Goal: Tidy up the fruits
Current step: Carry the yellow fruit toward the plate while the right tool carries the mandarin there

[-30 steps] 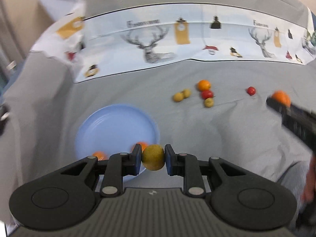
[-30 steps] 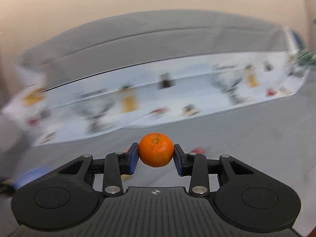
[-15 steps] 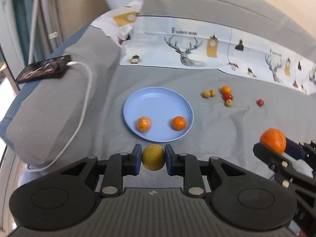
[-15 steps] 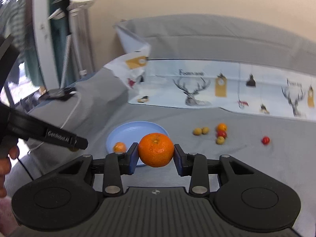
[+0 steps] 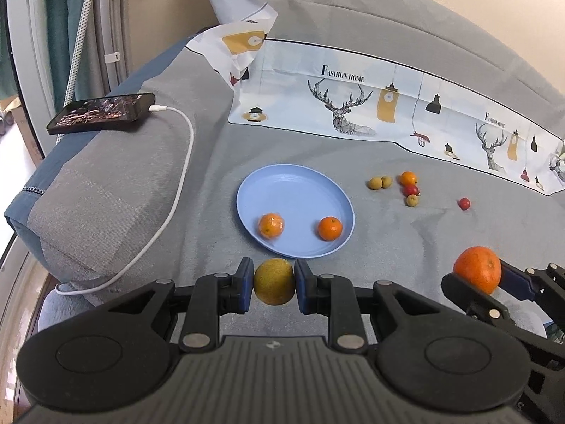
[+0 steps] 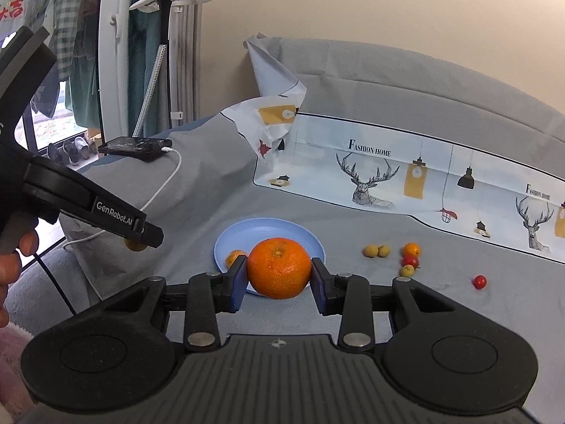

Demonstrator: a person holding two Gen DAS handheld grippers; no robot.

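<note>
The left gripper [image 5: 274,281] has its jaws closed on a yellow-green fruit [image 5: 274,281], held above the gray bedspread [image 5: 406,247] just short of the near rim of a blue plate [image 5: 282,183]. The right gripper [image 6: 279,268] has its jaws closed on a large orange [image 6: 279,268], which hides part of the plate in the right wrist view — the same orange shows at the right in the left wrist view.

Inside the plate lie two small oranges, one [image 5: 271,225] at the near left, one [image 5: 330,228] at the near right, apart from each other.

Beyond the plate, toward the far right of the bed, sits a loose cluster: two yellowish fruits [image 5: 380,182] touching, a small orange [image 5: 408,178], a red fruit [image 5: 411,189] and another yellowish fruit [image 5: 411,200]. A lone red fruit [image 5: 464,204] lies farther right.

Along the bed's far edge runs a printed cloth with deer and lamps [image 5: 353,99]. At the left edge, a phone [image 5: 102,113] rests on a gray pillow [image 5: 91,205] — a white cable [image 5: 176,176] is plugged into it.
</note>
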